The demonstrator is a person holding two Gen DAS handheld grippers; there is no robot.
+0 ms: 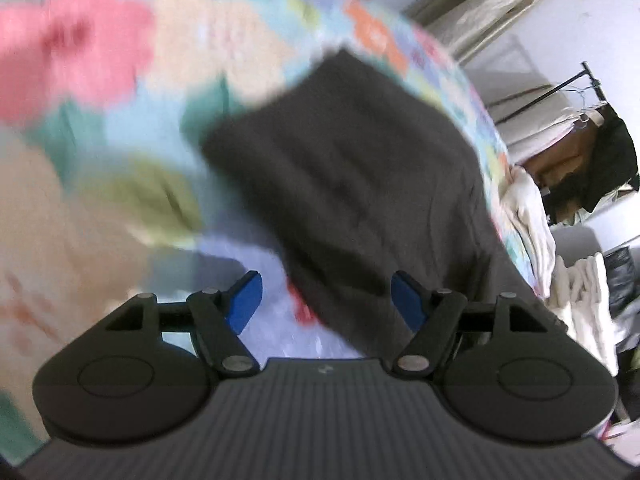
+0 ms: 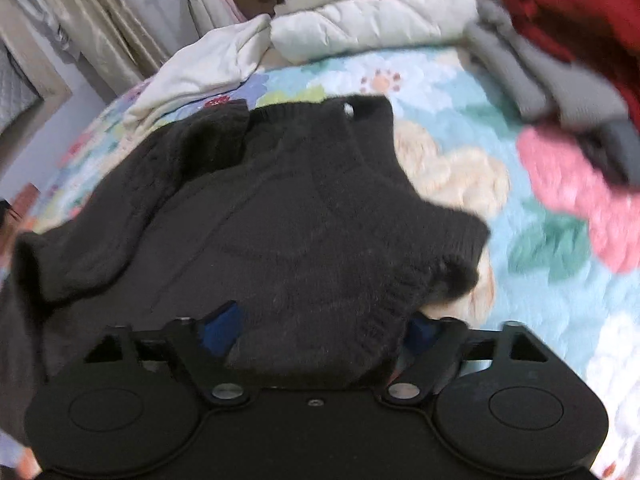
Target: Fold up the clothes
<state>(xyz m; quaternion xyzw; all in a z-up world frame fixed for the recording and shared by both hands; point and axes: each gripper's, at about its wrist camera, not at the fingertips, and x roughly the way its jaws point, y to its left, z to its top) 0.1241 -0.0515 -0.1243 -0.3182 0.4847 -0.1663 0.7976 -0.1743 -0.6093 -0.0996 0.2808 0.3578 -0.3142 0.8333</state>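
Note:
A dark grey knit sweater [image 2: 280,208] lies on a bed with a colourful flower-print quilt [image 2: 500,92]. In the left wrist view the sweater [image 1: 360,168] shows as a dark slab ahead and to the right. My left gripper [image 1: 326,300] is open and empty above the quilt [image 1: 120,120], with the sweater's near edge between and beyond its blue pads [image 1: 244,300]. In the right wrist view my right gripper [image 2: 320,328] stands wide, and a fold of the sweater lies between its blue pads [image 2: 218,328]; whether they press it I cannot tell.
Cream and white clothes [image 2: 352,20] are piled at the bed's far end. Grey [image 2: 540,76] and red [image 2: 572,4] garments lie at far right. A clothes rack with hanging clothes [image 1: 600,136] and white laundry [image 1: 580,300] stand beside the bed. Curtains [image 2: 80,28] hang at left.

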